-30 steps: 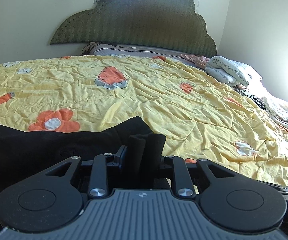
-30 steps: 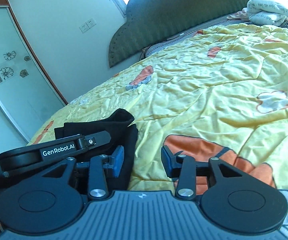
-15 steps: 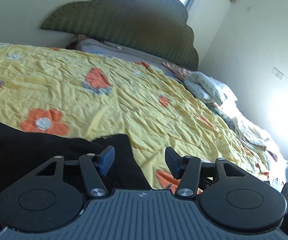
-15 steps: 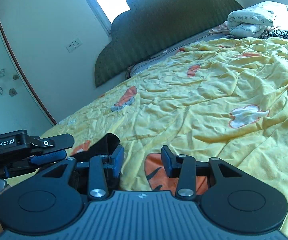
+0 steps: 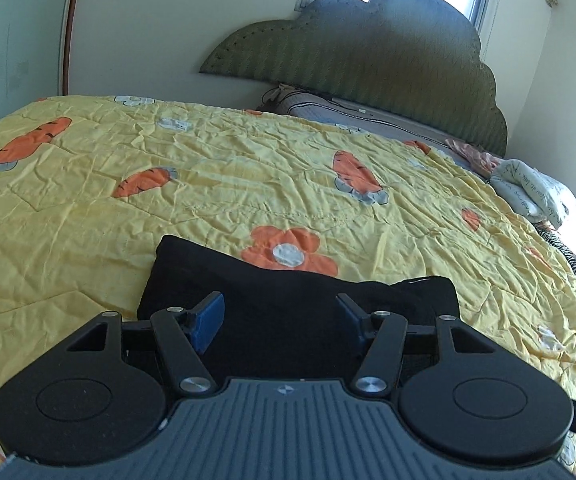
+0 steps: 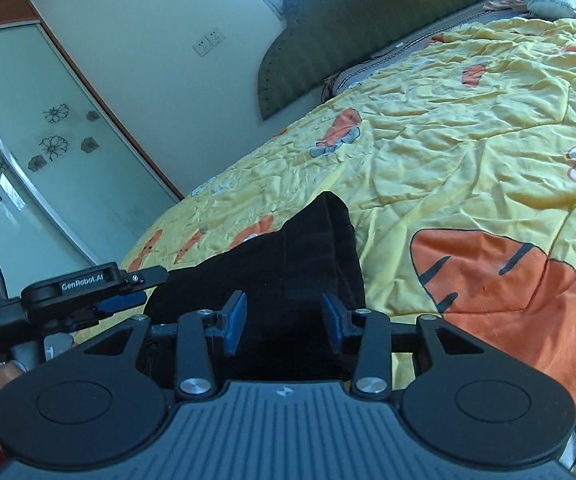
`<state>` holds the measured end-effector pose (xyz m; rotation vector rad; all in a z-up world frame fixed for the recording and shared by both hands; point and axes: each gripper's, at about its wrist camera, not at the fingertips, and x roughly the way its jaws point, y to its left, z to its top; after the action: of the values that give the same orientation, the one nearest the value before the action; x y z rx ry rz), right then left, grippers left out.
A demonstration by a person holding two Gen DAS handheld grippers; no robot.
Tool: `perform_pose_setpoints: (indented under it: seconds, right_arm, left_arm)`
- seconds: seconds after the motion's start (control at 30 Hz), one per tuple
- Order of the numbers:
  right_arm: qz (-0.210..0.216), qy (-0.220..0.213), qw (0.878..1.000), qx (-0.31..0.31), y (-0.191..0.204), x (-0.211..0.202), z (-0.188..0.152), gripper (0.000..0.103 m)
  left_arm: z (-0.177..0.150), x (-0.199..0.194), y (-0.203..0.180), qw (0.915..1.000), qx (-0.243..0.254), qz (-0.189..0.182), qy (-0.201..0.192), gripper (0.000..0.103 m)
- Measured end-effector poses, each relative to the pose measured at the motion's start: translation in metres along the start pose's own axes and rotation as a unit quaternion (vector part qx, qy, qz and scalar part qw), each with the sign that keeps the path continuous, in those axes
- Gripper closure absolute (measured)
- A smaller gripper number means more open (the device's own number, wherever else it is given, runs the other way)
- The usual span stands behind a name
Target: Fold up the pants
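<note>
The black pants (image 5: 288,304) lie folded in a compact bundle on the yellow carrot-print quilt (image 5: 247,184). My left gripper (image 5: 281,318) is open and empty, its blue pads spread just above the bundle's near side. In the right wrist view the pants (image 6: 308,248) lie ahead with a raised corner at the far end. My right gripper (image 6: 283,322) is open and empty over the bundle's near end. The left gripper (image 6: 87,284) shows at the left of that view, beside the pants.
A green padded headboard (image 5: 388,60) stands at the far end of the bed. Folded bedding and clothes (image 5: 536,192) are piled along the bed's right side. A wardrobe with flower-decorated glass doors (image 6: 27,152) stands to the left.
My left gripper was shut on a fold of the pants one second ago; it has let go and opened, then swung left. My right gripper stayed open and moved over the bundle.
</note>
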<state>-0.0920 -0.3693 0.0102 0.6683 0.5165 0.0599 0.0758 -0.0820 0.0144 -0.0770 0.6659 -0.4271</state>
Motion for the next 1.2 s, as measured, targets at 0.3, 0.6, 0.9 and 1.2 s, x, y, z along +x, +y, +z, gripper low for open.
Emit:
perform_pose_setpoints:
  seconds: [0.3,0.6,0.9,1.2]
  right_arm:
    - [-0.016,0.006,0.999,-0.042,0.006,0.006,0.0,0.043]
    - [-0.173,0.017,0.947,-0.27,0.044,0.025,-0.021,0.044]
    - [-0.088,-0.001,0.949,-0.301,0.08,0.039,-0.004,0.044]
    - [-0.092,0.026,0.957,-0.275,0.069,0.052,0.0,0.044]
  left_arm:
    - [-0.01,-0.003,-0.004,0.9997,0.022,0.006,-0.002,0.04]
    - [-0.031,-0.003,-0.024,0.9966,0.082,-0.001,0.009,0.04]
    - [-0.016,0.002,-0.014,0.9976,0.066,0.02,0.008,0.038]
    - [-0.025,0.003,-0.005,0.9966,0.064,0.045,0.024,0.038]
